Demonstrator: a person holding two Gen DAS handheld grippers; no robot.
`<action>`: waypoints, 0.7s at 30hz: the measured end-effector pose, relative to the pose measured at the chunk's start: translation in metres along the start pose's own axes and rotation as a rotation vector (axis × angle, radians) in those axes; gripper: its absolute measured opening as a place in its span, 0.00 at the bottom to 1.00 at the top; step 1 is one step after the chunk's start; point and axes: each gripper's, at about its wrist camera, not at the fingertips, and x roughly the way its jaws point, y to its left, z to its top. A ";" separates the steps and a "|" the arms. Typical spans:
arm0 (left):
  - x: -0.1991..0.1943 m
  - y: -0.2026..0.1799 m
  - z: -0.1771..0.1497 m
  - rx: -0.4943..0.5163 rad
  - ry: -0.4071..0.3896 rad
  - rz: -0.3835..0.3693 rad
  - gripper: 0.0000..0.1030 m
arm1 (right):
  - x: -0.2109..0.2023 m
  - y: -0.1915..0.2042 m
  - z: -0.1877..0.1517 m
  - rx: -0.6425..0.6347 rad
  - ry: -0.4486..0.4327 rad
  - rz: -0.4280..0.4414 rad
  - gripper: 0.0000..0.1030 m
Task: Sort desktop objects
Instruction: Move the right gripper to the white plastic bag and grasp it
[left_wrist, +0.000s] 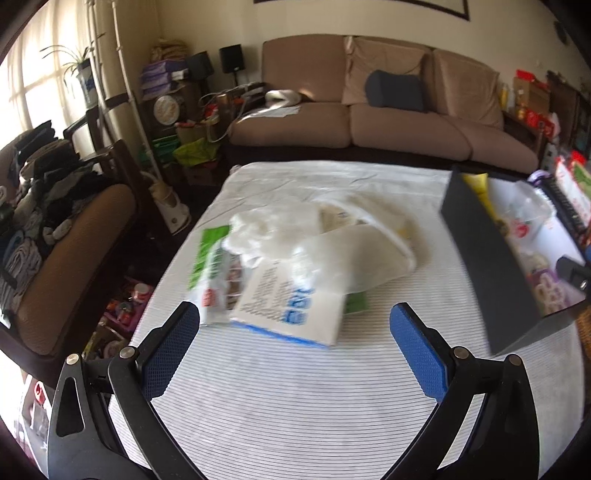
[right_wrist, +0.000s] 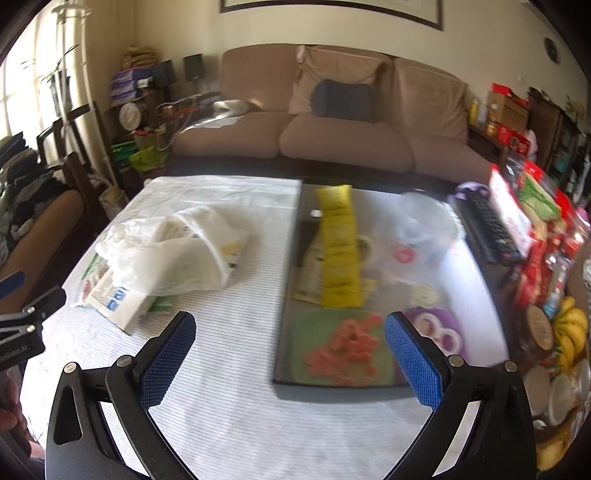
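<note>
— How are the two grippers seen?

— The left gripper (left_wrist: 294, 314), black-armed with blue textured pads, is held spread wide with nothing between its fingers. It is poised above the white cloth with thin dark stripes (left_wrist: 295, 387) and is aimed at a heap of packets. The right gripper (right_wrist: 290, 322) is likewise spread wide and empty, and is pointed at the near edge of the shallow black rectangular tray (right_wrist: 291, 258).

— What is found in the heap?

— Nearest the left gripper, a white paper packet with blue print and a blue edge (left_wrist: 291, 314) is laid flat. Its far end is overlapped by a crumpled translucent white plastic bag (left_wrist: 332, 240), and a green-and-white packet (left_wrist: 210, 266) is seen just beside it on the left. The picture is blurred there, so finer detail cannot be told.

— And the tray?

— It is set on the cloth to the right of the heap. Inside it, a long yellow packet (right_wrist: 338, 251) is laid lengthwise, a green packet printed with orange pieces (right_wrist: 343, 350) is placed at the near end, a purple packet (right_wrist: 439, 332) is beside that, and a clear plastic bag with a red mark (right_wrist: 417, 243) is at the far right.

— Beyond the table?

— A brown three-seat sofa (right_wrist: 347, 129) is seen against the wall.
</note>
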 end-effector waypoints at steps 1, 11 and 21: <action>0.006 0.009 -0.004 -0.004 0.005 0.008 1.00 | 0.005 0.007 0.002 -0.006 0.002 0.009 1.00; 0.053 0.046 -0.024 -0.024 0.043 -0.057 1.00 | 0.076 0.098 0.023 -0.043 0.034 0.148 1.00; 0.099 0.078 -0.015 -0.112 0.110 -0.158 1.00 | 0.154 0.176 0.028 -0.089 0.104 0.280 1.00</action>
